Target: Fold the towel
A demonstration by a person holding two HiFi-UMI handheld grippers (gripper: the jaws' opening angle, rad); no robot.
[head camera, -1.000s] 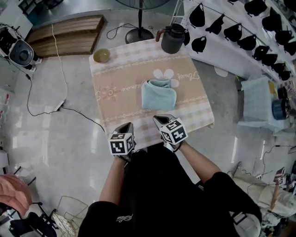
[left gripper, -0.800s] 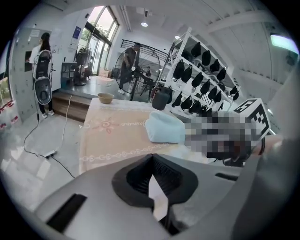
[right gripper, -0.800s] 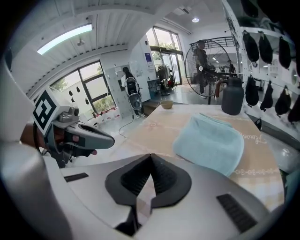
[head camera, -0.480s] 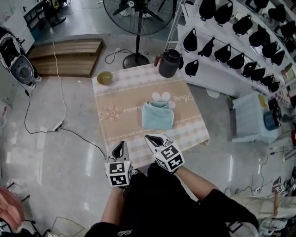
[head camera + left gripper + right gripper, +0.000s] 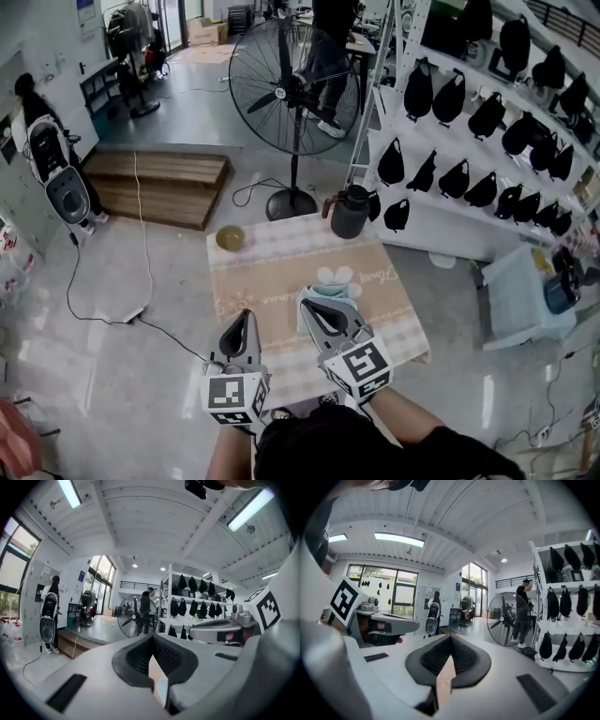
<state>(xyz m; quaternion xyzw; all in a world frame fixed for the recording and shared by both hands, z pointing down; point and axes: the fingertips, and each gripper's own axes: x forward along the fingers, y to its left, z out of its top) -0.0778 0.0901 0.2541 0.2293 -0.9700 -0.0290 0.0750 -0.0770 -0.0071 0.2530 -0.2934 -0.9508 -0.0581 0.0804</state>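
Note:
A light blue towel (image 5: 348, 300) lies folded on the checked, flower-printed tablecloth (image 5: 267, 281) of the small table. In the head view its near part is hidden behind my right gripper (image 5: 310, 303). My left gripper (image 5: 244, 318) is held beside it, over the table's near left part. Both are lifted well above the table and point almost level into the room. The left gripper view shows the left gripper (image 5: 151, 637) with jaws together and nothing in them. In the right gripper view the right gripper (image 5: 451, 639) is shut and empty as well.
A dark jug (image 5: 351, 212) and a small bowl (image 5: 230, 237) stand at the table's far edge. Beyond are a big standing fan (image 5: 292, 89), a wooden platform (image 5: 159, 183) and a person (image 5: 323, 52). A white rack of black bags (image 5: 469, 122) and a blue stool (image 5: 525, 295) stand on the right.
Both grippers have risen from the table's near edge and tipped up to near level. The head view has swung up into the room. The towel has stayed folded on the table.

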